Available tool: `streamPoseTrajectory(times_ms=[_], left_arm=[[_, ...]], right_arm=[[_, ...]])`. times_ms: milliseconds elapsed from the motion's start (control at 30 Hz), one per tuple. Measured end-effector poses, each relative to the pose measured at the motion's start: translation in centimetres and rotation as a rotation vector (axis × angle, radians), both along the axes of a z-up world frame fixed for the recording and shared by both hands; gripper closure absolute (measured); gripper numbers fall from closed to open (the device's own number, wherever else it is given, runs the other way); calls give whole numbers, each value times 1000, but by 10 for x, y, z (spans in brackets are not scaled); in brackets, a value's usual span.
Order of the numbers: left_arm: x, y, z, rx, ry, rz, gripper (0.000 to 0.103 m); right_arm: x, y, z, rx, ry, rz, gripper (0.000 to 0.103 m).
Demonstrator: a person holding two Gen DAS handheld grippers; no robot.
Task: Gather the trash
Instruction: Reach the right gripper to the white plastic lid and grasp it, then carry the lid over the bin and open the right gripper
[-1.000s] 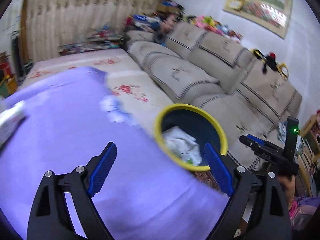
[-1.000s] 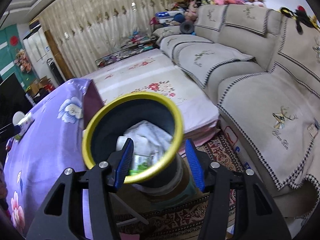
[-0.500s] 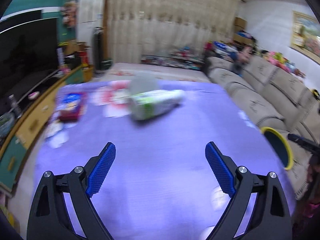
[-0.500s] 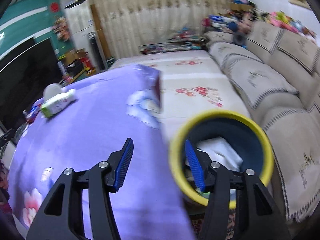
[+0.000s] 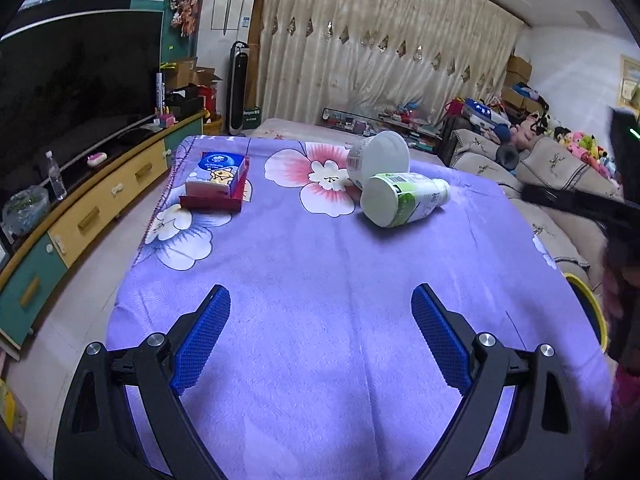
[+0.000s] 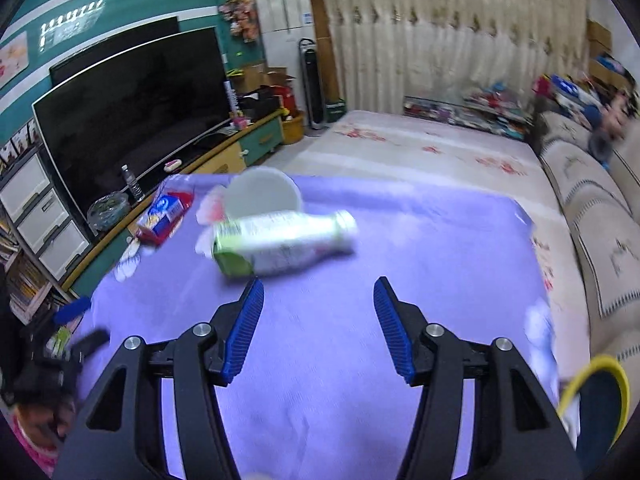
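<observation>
Bottle (image 5: pixel 404 204) beside cup (image 5: pixel 378 158)

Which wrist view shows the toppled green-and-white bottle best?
The left wrist view: the bottle is sharp there, lying on its side on the purple cloth, base toward the camera, a white cup right behind it. The right wrist view shows its whole side, cap to the right, but smeared by blur.
</observation>
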State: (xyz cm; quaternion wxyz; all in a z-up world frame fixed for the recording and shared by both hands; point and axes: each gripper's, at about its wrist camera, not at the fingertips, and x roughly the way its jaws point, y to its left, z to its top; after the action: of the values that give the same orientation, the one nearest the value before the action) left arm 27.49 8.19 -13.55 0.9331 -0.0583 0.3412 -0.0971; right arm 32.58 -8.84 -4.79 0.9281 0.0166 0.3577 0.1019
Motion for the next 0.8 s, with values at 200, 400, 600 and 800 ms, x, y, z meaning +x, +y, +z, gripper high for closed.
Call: streamPoseTrajectory(times_ms=[200, 400, 600, 800], left_arm=[[1, -12, -6, -21, 9, -36, 12], [-2, -26, -6, -17, -9, -94, 11], [-5, -32, -7, -12, -7, -114, 11], [-6, -25, -8, -48, 4, -97, 11]], right_arm=[[81, 27, -9, -33, 34, 36, 48], [140, 49, -30, -74, 75, 53, 49], [162, 61, -43, -82, 102, 71, 60], [175, 68, -51, -84, 120, 72, 92]])
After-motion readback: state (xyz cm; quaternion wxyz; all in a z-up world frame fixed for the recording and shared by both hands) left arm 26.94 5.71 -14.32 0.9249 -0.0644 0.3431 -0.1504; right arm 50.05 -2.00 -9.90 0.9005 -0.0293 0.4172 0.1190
